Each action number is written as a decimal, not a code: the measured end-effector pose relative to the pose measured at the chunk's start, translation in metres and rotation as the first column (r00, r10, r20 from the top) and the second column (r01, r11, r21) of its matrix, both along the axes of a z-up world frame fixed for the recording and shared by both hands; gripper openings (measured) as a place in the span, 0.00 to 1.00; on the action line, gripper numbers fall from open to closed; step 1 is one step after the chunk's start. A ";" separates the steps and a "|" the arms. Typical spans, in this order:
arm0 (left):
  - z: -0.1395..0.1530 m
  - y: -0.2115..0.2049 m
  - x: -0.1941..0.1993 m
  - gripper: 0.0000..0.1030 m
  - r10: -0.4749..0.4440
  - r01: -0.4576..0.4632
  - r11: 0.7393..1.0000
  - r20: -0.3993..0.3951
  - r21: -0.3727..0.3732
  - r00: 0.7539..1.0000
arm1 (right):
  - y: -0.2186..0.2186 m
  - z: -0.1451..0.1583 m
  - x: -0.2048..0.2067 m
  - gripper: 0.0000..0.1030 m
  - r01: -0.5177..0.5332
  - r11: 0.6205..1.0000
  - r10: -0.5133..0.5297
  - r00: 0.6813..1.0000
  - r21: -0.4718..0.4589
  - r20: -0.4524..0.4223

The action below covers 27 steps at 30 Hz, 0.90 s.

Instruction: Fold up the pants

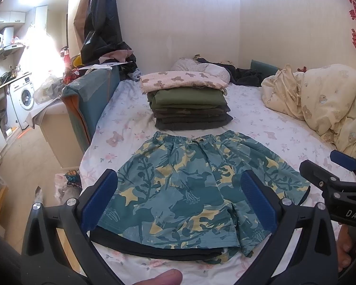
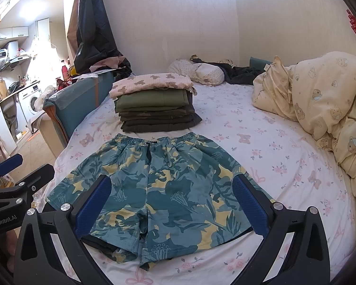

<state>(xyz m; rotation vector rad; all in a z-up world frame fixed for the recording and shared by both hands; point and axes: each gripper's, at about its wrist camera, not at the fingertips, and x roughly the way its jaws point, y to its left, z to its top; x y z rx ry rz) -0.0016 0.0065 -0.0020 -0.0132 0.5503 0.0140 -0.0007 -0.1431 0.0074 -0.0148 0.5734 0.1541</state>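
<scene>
Thin, limp teal leaf-print cotton shorts (image 1: 189,190) lie mid-frame; pinch the hem corners; both hand-held grippers, left (image 1: 179,204) and right (image 2: 170,207), gape empty.

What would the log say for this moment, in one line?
step: before first fold | shorts: flat on bed | left tongs: open, empty | right tongs: open, empty | folded stack: behind waistband
</scene>
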 end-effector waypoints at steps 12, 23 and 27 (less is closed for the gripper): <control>0.001 0.000 0.001 0.99 0.000 0.000 1.000 -0.004 0.000 1.000 | 0.003 0.000 -0.002 1.00 0.000 1.000 0.000 1.000 -0.004 0.002; -0.005 -0.002 0.003 0.99 0.006 -0.006 1.000 -0.005 0.004 1.000 | 0.004 0.001 -0.003 1.00 -0.001 1.000 0.001 1.000 -0.002 0.003; -0.005 -0.002 0.003 0.99 0.005 -0.005 1.000 -0.004 0.005 1.000 | 0.004 0.001 -0.003 1.00 -0.002 1.000 0.002 1.000 -0.003 0.003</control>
